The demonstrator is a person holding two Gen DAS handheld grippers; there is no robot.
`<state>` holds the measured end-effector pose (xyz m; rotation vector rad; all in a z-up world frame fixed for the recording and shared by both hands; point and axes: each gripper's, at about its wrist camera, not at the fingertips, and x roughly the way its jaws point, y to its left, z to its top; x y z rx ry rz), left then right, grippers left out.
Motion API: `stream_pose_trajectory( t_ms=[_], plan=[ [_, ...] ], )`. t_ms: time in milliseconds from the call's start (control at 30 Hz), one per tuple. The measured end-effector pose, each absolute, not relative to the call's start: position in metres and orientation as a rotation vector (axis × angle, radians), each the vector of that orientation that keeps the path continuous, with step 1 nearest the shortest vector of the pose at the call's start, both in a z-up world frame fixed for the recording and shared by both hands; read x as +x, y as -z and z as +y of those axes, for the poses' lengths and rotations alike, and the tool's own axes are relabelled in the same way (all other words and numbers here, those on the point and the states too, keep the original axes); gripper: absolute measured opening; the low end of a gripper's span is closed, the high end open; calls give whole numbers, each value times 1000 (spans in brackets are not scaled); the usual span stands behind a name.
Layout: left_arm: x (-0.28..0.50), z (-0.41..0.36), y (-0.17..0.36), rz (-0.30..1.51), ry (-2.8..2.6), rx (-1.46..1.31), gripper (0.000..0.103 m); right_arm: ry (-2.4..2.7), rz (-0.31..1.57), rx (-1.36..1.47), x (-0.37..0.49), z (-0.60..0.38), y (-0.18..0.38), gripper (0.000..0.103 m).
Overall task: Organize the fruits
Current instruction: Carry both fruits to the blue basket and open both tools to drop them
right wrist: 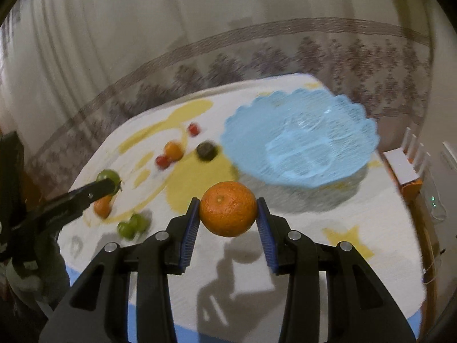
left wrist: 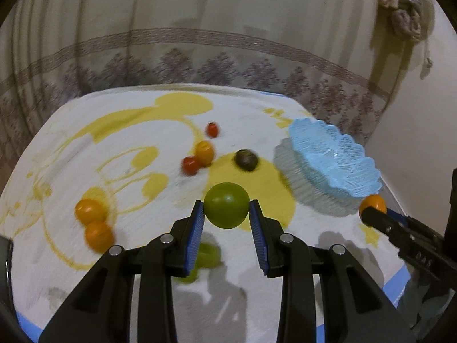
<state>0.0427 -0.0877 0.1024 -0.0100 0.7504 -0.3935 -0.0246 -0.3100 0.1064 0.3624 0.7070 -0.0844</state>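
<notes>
My left gripper (left wrist: 227,207) is shut on a round green fruit (left wrist: 227,204), held above the white and yellow tablecloth (left wrist: 120,120). My right gripper (right wrist: 228,213) is shut on an orange mandarin (right wrist: 228,211), lifted in front of the light blue lattice bowl (right wrist: 302,140). From the left wrist view the bowl (left wrist: 334,160) lies to the right, with the right gripper's mandarin (left wrist: 372,204) beside its rim. Loose on the cloth are two oranges (left wrist: 94,223), a smaller orange (left wrist: 204,151), two red tomatoes (left wrist: 190,165), a dark fruit (left wrist: 245,159) and green fruits (right wrist: 131,225).
A patterned curtain (left wrist: 200,43) hangs behind the table. The cloth's blue border (right wrist: 160,323) marks the near edge. A white and orange box (right wrist: 402,171) stands off the table at the right. The left gripper's arm (right wrist: 57,205) crosses the left side of the right wrist view.
</notes>
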Motion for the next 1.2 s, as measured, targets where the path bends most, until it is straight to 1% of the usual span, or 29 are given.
stream_pose_trajectory(
  t_ms=[400,667,1033,1067,1100,1133,1167,1200],
  plan=[
    [76,-171,-117,735,525,47,33,231,671,367,-1,-370,-107,41],
    [97,-221,-109,744,610,92,33,287,683,375,10,-394,-95,41],
    [119,-250,-95,789,650,117,34,311,693,387,17,-410,-87,41],
    [120,-252,-95,791,653,120,34,311,692,387,17,-410,-87,44],
    [120,-253,-94,793,656,119,43,312,688,388,17,-411,-87,49],
    [120,-253,-94,791,655,116,59,319,677,391,16,-411,-89,61],
    [120,-251,-95,777,647,111,65,324,666,394,16,-412,-90,73],
    [120,-250,-97,767,641,109,68,330,655,394,14,-412,-92,77]
  ],
)
